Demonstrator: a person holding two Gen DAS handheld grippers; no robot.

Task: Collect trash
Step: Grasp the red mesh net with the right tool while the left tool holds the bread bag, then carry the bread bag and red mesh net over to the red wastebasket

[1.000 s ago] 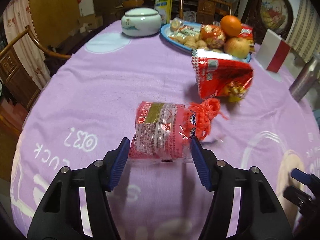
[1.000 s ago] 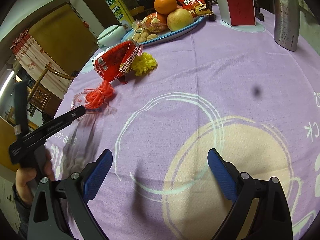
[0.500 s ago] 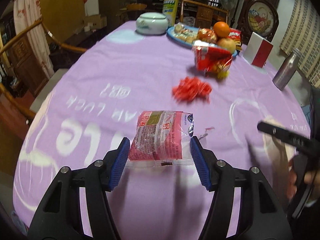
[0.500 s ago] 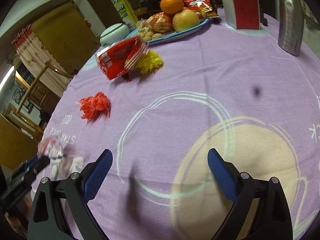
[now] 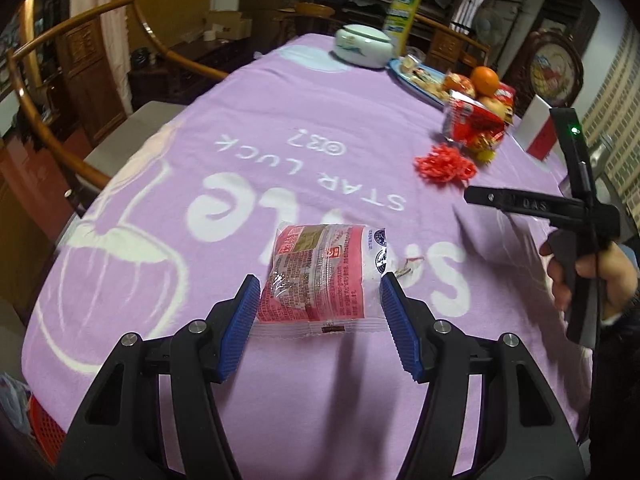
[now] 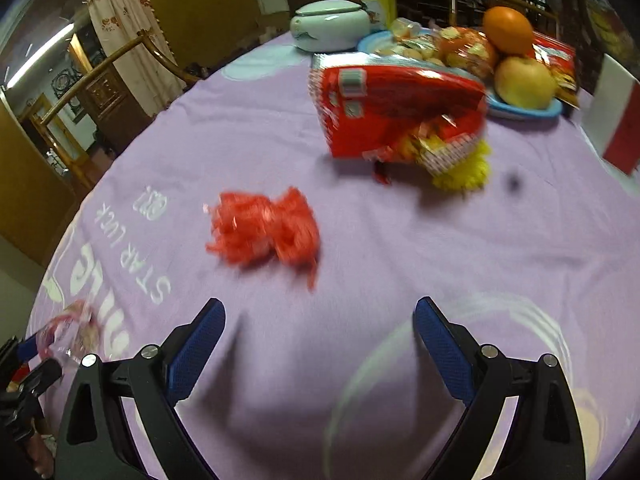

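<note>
The left gripper (image 5: pixel 320 316) clamps a pink snack wrapper (image 5: pixel 320 276), lifted above the near purple tablecloth (image 5: pixel 248 128). The right gripper (image 6: pixel 320 344), jaws wide and empty, faces the red mesh scrap (image 6: pixel 264 232) just beyond. Best to centre the scrap between the pads, then close low.

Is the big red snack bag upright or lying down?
Lying on its side: the red snack bag rests on the purple tablecloth, wrappers spilling from its mouth.

Black plastic frames with silver screws and ribbed blue pads on left hand-held gripper (image 5: pixel 320 312) and right hand-held gripper (image 6: pixel 320 344); "DAS" embossed on one arm, green light aglow; dark sleeve at the wrist.
</note>
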